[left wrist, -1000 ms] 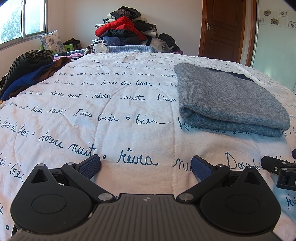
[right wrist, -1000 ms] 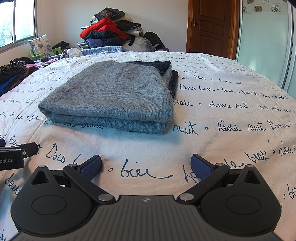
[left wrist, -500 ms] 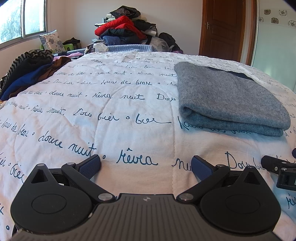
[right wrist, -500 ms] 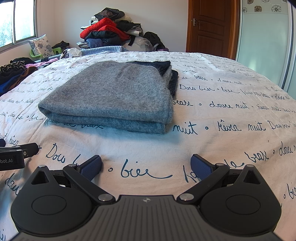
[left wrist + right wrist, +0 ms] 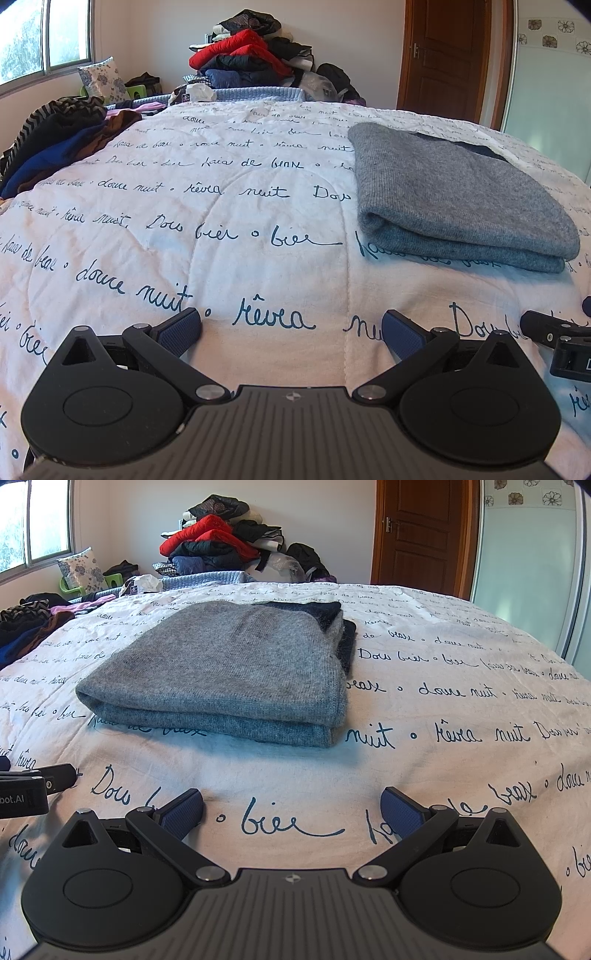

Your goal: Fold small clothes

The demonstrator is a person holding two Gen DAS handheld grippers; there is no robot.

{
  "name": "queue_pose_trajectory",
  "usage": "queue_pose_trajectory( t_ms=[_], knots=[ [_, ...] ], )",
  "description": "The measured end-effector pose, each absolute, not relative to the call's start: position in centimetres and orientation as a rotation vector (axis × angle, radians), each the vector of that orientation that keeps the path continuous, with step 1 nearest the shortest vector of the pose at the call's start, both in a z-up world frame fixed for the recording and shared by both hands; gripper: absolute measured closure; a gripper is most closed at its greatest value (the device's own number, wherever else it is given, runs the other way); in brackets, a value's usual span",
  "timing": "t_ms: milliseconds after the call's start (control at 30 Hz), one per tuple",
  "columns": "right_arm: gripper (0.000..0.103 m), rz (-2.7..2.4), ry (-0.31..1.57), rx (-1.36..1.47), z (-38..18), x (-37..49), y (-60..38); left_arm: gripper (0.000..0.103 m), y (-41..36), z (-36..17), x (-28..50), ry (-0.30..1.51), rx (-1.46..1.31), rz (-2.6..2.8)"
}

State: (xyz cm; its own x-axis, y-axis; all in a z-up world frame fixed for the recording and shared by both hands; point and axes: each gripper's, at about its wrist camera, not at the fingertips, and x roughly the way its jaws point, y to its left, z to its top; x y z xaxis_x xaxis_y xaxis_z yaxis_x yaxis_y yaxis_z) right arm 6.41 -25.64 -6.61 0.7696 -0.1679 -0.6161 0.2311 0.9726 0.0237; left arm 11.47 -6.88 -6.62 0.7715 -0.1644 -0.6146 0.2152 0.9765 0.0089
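A: Where is the grey sweater (image 5: 221,672)?

B: Folded flat on the bed's white quilt (image 5: 229,221). From the left tool (image 5: 291,328) it lies at about one o'clock; from the right tool (image 5: 291,808), at eleven o'clock.

A: And the tools?

B: Both spread wide, holding nothing, low over the quilt, short of the sweater. A heap of clothes (image 5: 251,62) sits at twelve o'clock, beyond the bed.

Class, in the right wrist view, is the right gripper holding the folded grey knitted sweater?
No; the right gripper is open, short of the folded grey knitted sweater.
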Motion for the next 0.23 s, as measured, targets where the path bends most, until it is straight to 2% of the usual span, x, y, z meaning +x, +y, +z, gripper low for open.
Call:
queue_pose_trajectory(
  t_ms=[233],
  knots=[
    [0.0, -0.215, 0.658, 0.102, -6.61, 6.4, -25.66, 0.0, -6.21, -6.0, 11.26, 0.655, 0.048, -0.202]
  ],
)
